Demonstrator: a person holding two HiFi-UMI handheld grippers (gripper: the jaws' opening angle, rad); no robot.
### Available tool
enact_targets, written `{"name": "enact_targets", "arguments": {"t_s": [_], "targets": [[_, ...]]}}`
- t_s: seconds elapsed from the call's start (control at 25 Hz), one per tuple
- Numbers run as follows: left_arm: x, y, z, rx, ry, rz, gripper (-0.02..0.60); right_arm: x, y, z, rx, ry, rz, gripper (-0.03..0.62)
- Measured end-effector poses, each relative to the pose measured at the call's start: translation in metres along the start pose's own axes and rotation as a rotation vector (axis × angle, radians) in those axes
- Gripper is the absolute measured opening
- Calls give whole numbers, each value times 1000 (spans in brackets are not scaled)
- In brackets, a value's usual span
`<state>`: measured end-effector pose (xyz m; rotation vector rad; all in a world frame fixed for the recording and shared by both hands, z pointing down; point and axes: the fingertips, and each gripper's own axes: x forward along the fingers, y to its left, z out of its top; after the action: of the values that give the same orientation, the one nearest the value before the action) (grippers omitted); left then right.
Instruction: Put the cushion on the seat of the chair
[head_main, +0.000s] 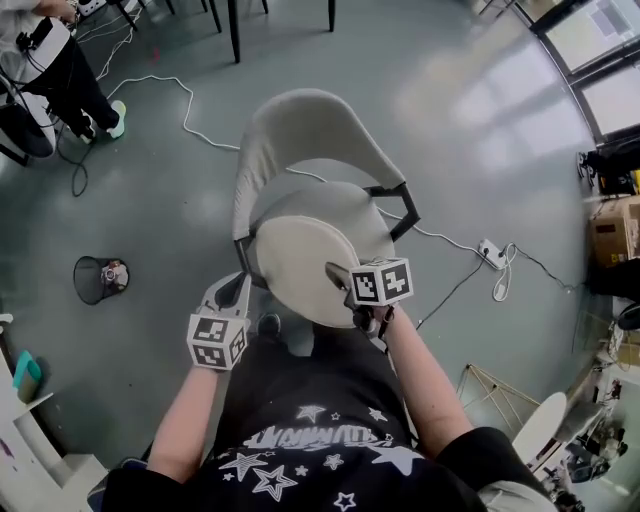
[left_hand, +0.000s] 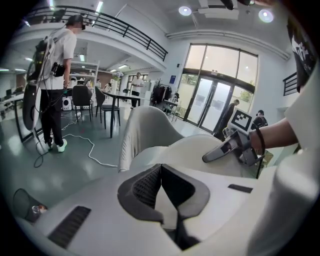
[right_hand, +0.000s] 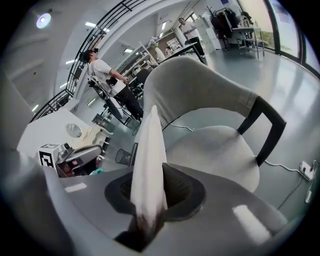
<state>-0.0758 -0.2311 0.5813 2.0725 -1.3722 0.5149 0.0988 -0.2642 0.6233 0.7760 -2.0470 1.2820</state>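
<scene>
The beige upholstered chair (head_main: 300, 125), with its curved backrest and black frame, stood on the glossy grey floor (head_main: 480, 130), and its padded seat (right_hand: 215, 150) was bare in the right gripper view. The round cream fabric cushion (head_main: 300, 260) was held in the air over the front of that seat, tilted up on edge and not yet lying on the chair.

The right gripper (head_main: 338, 273) was clamped on the cushion's rim on the side away from the backrest, with the fabric pinched flat between its pads. The left gripper (head_main: 236, 290) hung just beside the chair's front left corner. Its jaws were together with nothing between them, and whether it touched the cushion could not be told.

The cushion looked light, soft and thin enough to sag, so one pinch at the rim would probably let the far side droop. A second hold on the opposite rim would likely lay it flatter. It seemed neither fragile nor slippery.

Nothing lay on the seat itself. Only the backrest and the black arm struts bounded the drop.

- A person (head_main: 50, 60) stood well behind and to the left of the chair.
- A black mesh wastebasket (head_main: 98, 278) sat to its left.
- A white cable (head_main: 190, 110) ran past behind it.
- A white power strip (head_main: 490, 252) lay to its right.
</scene>
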Motion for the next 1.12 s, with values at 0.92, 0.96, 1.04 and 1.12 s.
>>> {"name": "enact_targets", "arguments": {"t_s": [0.92, 0.96, 1.04, 1.12], "targets": [[89, -33, -43, -110, 82, 142, 9, 82, -186, 15, -212, 131, -77, 124], [95, -34, -46, -109, 87, 134, 9, 85, -191, 15, -233, 128, -89, 135], [105, -36, -54, -112, 99, 126, 9, 91, -200, 15, -264, 120, -114, 153], [113, -36, -61, -121, 110, 124, 9, 95, -208, 15, -275, 110, -133, 181]]}}
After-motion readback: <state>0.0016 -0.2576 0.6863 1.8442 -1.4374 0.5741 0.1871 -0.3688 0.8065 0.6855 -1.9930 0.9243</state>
